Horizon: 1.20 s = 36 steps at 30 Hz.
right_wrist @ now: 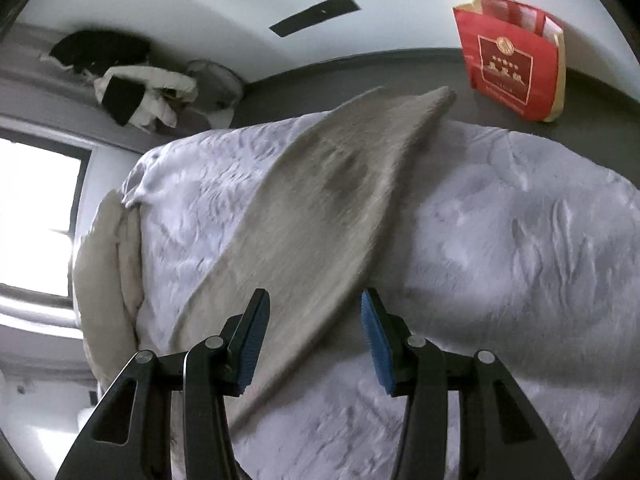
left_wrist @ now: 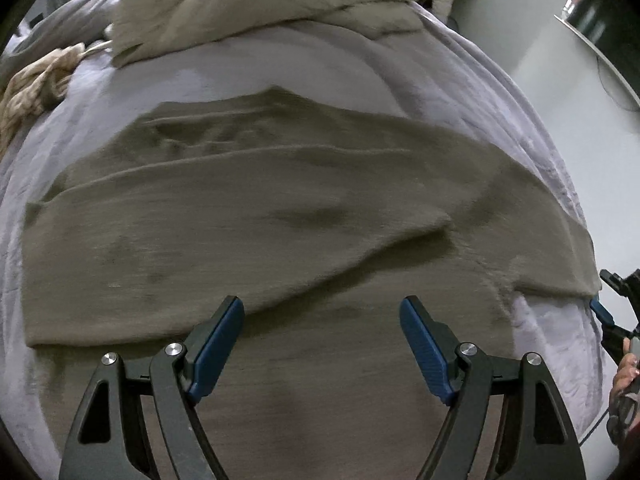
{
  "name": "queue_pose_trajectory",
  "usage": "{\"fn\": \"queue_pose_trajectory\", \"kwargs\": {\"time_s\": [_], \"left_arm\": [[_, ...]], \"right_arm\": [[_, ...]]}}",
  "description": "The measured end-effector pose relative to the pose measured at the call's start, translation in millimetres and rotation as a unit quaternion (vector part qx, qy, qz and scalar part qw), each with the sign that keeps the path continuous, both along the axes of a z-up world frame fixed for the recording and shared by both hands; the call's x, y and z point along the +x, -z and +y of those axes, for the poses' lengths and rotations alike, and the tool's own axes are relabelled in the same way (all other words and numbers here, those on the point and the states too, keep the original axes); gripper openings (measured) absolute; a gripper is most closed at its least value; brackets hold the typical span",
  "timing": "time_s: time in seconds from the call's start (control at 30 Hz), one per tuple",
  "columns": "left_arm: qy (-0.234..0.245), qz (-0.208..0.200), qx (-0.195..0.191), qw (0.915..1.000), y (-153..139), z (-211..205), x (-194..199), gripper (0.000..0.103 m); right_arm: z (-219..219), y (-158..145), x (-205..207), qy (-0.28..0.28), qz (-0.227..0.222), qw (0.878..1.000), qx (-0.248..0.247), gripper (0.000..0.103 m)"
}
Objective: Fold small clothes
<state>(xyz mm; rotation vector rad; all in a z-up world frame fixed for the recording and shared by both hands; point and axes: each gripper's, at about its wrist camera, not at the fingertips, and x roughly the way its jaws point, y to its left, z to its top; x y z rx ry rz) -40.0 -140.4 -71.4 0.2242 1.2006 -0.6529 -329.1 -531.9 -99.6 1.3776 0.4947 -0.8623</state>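
A brown-grey knit garment lies spread across a pale lavender bedspread, with one part folded over diagonally and a few wrinkles. My left gripper is open above the garment's near part, nothing between its blue pads. In the right wrist view the same garment runs as a long band from lower left to upper right. My right gripper is open too, its fingers either side of the band's near end, not closed on it. In the left wrist view one right gripper pad shows at the garment's right corner.
A crumpled beige duvet lies at the far end of the bed, and a tan cloth sits at the left. A red paper bag stands on the dark floor beyond the bed. A hand holds the right gripper.
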Motion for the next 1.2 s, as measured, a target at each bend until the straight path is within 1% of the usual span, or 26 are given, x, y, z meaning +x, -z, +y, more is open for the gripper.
{"fn": "queue_pose_trajectory", "kwargs": {"time_s": [0.13,0.23,0.33,0.4,0.47,0.5,0.53,0.57,0.67,0.7,0.77,0.83,0.87,0.93,0.97,1.0,1.03,1.07,1.13,1.2], "left_arm": [[0.004,-0.001,-0.007,1.0,0.1,-21.3,-7.5,0.08],[0.007,-0.018,-0.006,0.9998,-2.7,-32.7,-5.5,0.08],[-0.008,-0.045,-0.004,0.999,-3.7,-40.9,9.3,0.08],[-0.024,-0.06,0.002,0.9979,-0.6,-48.7,26.3,0.08],[-0.03,-0.065,0.009,0.9974,6.5,-55.8,40.7,0.08],[-0.023,-0.055,0.014,0.9981,13.4,-60.9,48.1,0.08],[-0.008,-0.036,0.02,0.9991,21.5,-64.0,51.1,0.08],[0.011,-0.02,0.038,0.999,32.7,-69.4,50.2,0.08],[0.047,-0.07,0.053,0.9951,30.4,-69.3,32.2,0.08],[0.048,-0.067,0.051,0.9952,27.5,-68.2,29.1,0.08],[0.037,-0.046,0.031,0.9978,20.2,-65.5,27.3,0.08],[0.033,-0.034,0.002,0.9989,11.6,-67.4,22.5,0.08],[0.04,-0.032,-0.011,0.9986,7.0,-72.0,17.0,0.08],[0.057,-0.028,-0.019,0.9978,6.3,-80.4,6.5,0.08],[0.065,-0.025,-0.014,0.9975,10.0,-85.0,1.6,0.08],[0.068,-0.023,-0.009,0.9974,13.8,-88.5,-4.0,0.08],[0.072,-0.019,-0.002,0.9972,19.5,-90.8,-8.5,0.08],[0.074,-0.019,0.002,0.9971,22.7,-91.9,-10.6,0.08],[0.082,-0.017,0.005,0.9965,25.5,-90.2,-16.6,0.08],[0.085,-0.015,-0.005,0.9963,21.3,-83.6,-15.8,0.08]], "right_arm": [[-11.8,7.5,-3.2,0.002,-0.021,1.0,0.007,0.051],[-19.2,10.4,-0.3,-0.004,-0.034,0.999,0.008,0.051],[-20.0,12.6,2.6,-0.011,-0.034,0.999,0.008,0.051],[-19.4,13.6,3.8,-0.016,-0.036,0.999,0.008,0.051],[-20.1,15.0,4.8,-0.021,-0.039,0.999,0.008,0.051],[-20.8,15.9,4.9,-0.022,-0.04,0.999,0.008,0.051],[-21.3,16.4,4.9,-0.022,-0.042,0.999,0.008,0.051],[-21.7,16.7,4.6,-0.023,-0.045,0.999,0.008,0.051],[-23.8,18.1,4.6,-0.026,-0.055,0.998,0.008,0.052],[-25.0,17.9,5.0,-0.028,-0.059,0.998,0.008,0.053],[-27.6,17.7,6.2,-0.03,-0.066,0.997,0.006,0.053],[-29.6,17.3,7.0,-0.029,-0.063,0.998,0.009,0.053],[-30.6,16.3,6.4,-0.024,-0.056,0.998,0.009,0.05],[-31.3,17.3,3.1,0.0,-0.049,0.999,0.018,0.032],[-31.9,20.7,1.0,0.014,-0.049,0.998,0.033,0.006],[-32.4,23.7,-0.8,0.023,-0.058,0.997,0.044,0.005],[-32.6,26.2,-2.3,0.032,-0.08,0.995,0.052,0.005],[-32.0,24.6,-1.1,0.032,-0.089,0.994,0.052,0.005],[-30.0,13.9,7.5,0.01,-0.111,0.993,0.037,0.005],[-25.1,-6.5,27.0,-0.038,-0.133,0.99,0.011,0.005]]}}
